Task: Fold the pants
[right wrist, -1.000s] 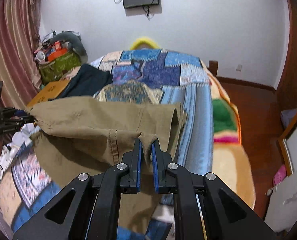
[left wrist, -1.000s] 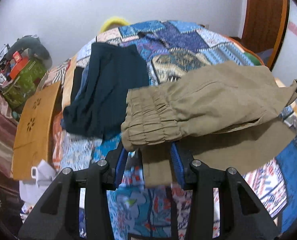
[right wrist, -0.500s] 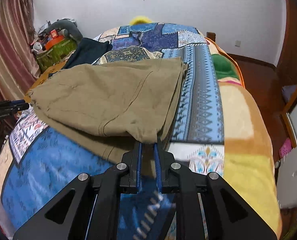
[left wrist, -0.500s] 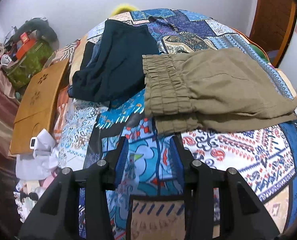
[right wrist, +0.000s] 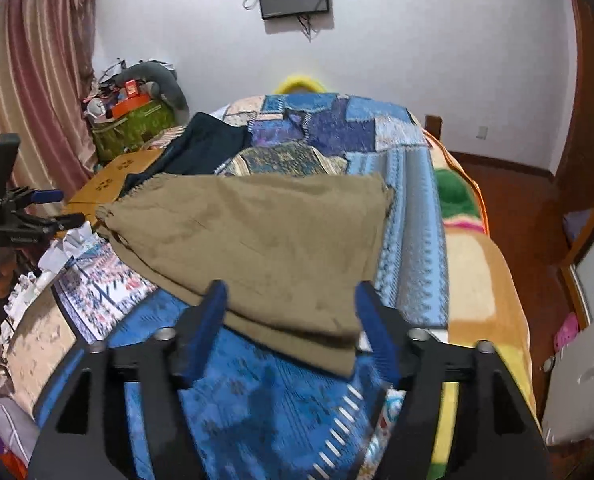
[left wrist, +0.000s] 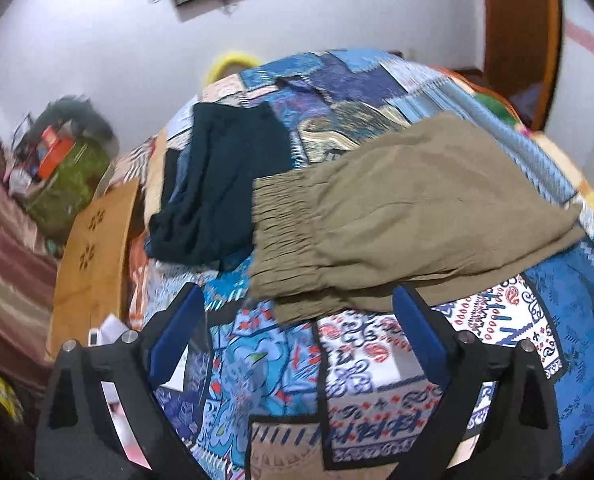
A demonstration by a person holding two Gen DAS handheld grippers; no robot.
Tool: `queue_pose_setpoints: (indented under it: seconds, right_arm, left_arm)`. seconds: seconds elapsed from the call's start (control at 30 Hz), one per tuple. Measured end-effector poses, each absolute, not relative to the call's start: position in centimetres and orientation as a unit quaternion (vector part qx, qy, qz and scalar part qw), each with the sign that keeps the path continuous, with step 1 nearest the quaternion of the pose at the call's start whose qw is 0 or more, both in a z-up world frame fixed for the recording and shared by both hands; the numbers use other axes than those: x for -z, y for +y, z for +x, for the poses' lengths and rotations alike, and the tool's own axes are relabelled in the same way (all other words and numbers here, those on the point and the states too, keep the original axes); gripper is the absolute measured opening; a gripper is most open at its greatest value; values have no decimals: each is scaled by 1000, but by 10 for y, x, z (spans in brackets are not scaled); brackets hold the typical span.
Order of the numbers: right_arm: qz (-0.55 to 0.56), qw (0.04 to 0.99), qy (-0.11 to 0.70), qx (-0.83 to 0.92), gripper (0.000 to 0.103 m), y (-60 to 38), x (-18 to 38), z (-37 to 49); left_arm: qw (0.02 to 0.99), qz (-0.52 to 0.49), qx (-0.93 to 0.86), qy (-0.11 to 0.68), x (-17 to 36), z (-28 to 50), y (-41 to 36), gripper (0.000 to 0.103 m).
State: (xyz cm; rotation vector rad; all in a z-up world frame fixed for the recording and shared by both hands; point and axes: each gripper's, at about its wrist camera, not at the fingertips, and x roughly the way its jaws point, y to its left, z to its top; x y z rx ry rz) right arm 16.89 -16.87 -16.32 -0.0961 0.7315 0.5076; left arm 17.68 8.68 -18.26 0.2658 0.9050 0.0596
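The khaki pants (left wrist: 397, 216) lie folded over on the patchwork bed cover (left wrist: 377, 360), elastic waistband at the left end. In the right wrist view the pants (right wrist: 265, 240) lie flat, their near edge between my right fingers. My left gripper (left wrist: 297, 304) is open and empty, just short of the waistband's near corner. My right gripper (right wrist: 289, 292) is open and empty, its jaws wide on either side of the pants' near edge. The left gripper also shows at the left of the right wrist view (right wrist: 45, 208).
A dark navy garment (left wrist: 221, 184) lies on the bed beside the waistband. A wooden board (left wrist: 93, 256) leans at the bed's left side, with white cloth (left wrist: 109, 328) below it. A green bag with clutter (right wrist: 133, 120) stands by the curtain. The wooden floor (right wrist: 529, 216) is at the right.
Both grippers have opened wide and let go of the pants. The pants, held up a second ago, now lie folded on the bed. Both grippers have drawn back slightly.
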Motion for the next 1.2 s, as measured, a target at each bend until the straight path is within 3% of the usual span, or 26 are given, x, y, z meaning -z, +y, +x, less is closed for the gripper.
queue_pose_setpoints:
  seconds: [0.3,0.73,0.8,0.87,0.9,0.97,1.07,1.2]
  right_arm:
    - [-72,877,380,-284,71,-130,186,181]
    - [-136,854,383,-324,70,-81,207,195]
    - [-144,857,372,-327,64,-75,206,197]
    - [-149,854,370,-335,35,-70,204,200]
    - [-147,852,372,-338,29,-69,204,201]
    - [-143,852,365,-346,15,-70,201,200]
    - [-159,854,353,-347,11,-69,195,193]
    - [-172,854,346,-349,9,-71,189,183]
  left_arm:
    - [859,261,4,441,223,198,32,96]
    - [878,190,58,435,197,231,26,95]
    - [880,176,66,436,194,230,26,90]
    - [877,174,81,440,196,228,23,73]
    - [875,175,86,444,198,226,21,67]
    - [870,178,95,450,203,222,17,43]
    - [870,191,95,444,206,214,10,26]
    - [876,181,104,435,198,204,9,20]
